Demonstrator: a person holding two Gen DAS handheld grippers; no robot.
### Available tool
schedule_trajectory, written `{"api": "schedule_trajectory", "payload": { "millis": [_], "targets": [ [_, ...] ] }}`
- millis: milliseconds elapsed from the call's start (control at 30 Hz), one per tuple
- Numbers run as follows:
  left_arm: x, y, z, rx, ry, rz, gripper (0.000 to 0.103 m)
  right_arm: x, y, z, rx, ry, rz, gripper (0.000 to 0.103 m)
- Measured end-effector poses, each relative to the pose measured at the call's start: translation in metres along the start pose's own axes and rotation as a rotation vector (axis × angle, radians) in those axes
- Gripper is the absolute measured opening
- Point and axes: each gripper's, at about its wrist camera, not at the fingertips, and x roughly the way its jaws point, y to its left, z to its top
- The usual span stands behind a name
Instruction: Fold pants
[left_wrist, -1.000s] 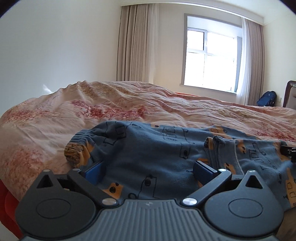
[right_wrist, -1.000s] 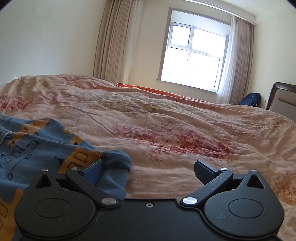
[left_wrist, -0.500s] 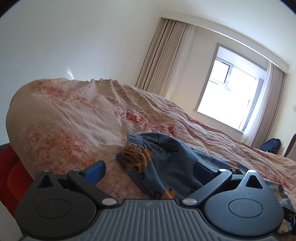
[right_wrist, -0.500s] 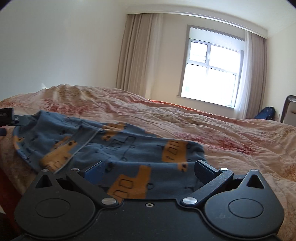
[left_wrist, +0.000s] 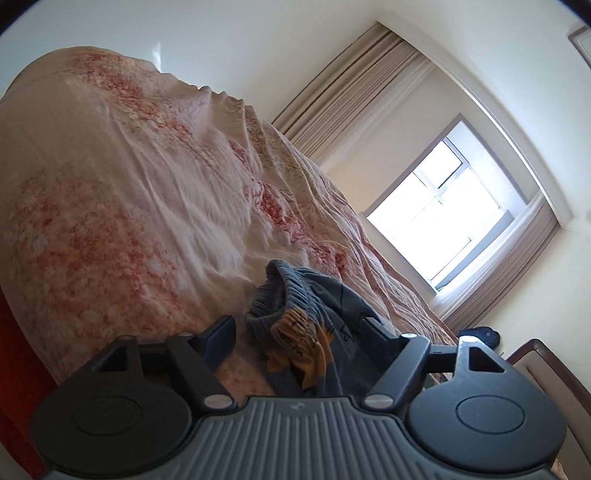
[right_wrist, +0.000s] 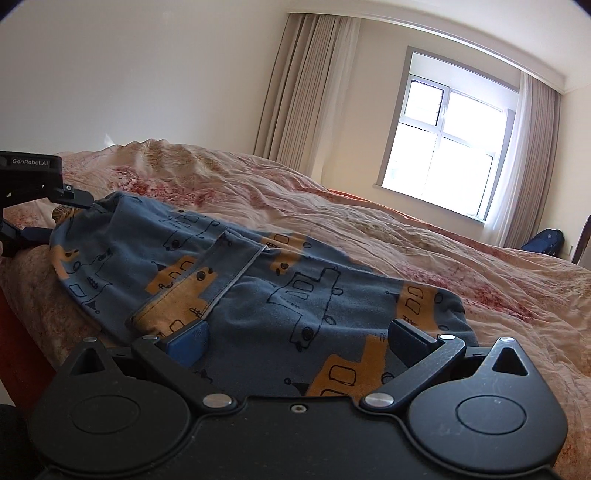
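Note:
Blue pants (right_wrist: 258, 288) printed with orange trucks lie lengthwise across the bed, one leg over the other. My right gripper (right_wrist: 299, 338) is open, low over the near edge of the pants, and cloth shows between its fingers. In the left wrist view, the gathered waistband (left_wrist: 284, 295) bunches up between the spread fingers of my open left gripper (left_wrist: 297, 330). The view is rolled sideways. Seen from the right wrist, the left gripper (right_wrist: 70, 218) sits at the far left end of the pants, one finger above the waistband and one below.
A wrinkled pink floral bedspread (right_wrist: 369, 229) covers the whole bed. A red bed side (left_wrist: 14, 350) drops off at the left. Beyond are a bright window (right_wrist: 443, 147), beige curtains (right_wrist: 303, 88), a blue bag (right_wrist: 546, 242) on the floor and a wooden frame (left_wrist: 543, 362).
My left gripper has swung to the waistband end and rolled sideways, fingers now around the waistband. My right gripper has moved left along the pants, which now lie between its fingers. Both stayed open.

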Motion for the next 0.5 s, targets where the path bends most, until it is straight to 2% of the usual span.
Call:
{"api": "schedule_trajectory", "payload": {
  "millis": [100,133,300,367,500],
  "targets": [
    [-0.001,0.008,0.000,-0.024,-0.006,0.014,0.053,0.001,0.002,0.001,-0.004,-0.013,-0.032,0.103],
    [-0.001,0.009,0.000,-0.026,-0.006,0.019,0.051,0.001,0.003,0.001,-0.008,-0.014,-0.037,0.103],
    [0.002,0.009,0.005,-0.030,0.018,0.034,0.048,0.004,0.007,0.001,-0.026,-0.001,-0.045,0.103],
    [0.001,0.007,0.007,-0.034,0.036,0.040,0.042,0.004,0.005,0.002,-0.018,-0.002,-0.042,0.103],
    [0.000,0.001,0.009,-0.028,0.040,0.072,0.036,0.001,0.001,0.001,0.002,-0.003,-0.037,0.103]
  ]
}}
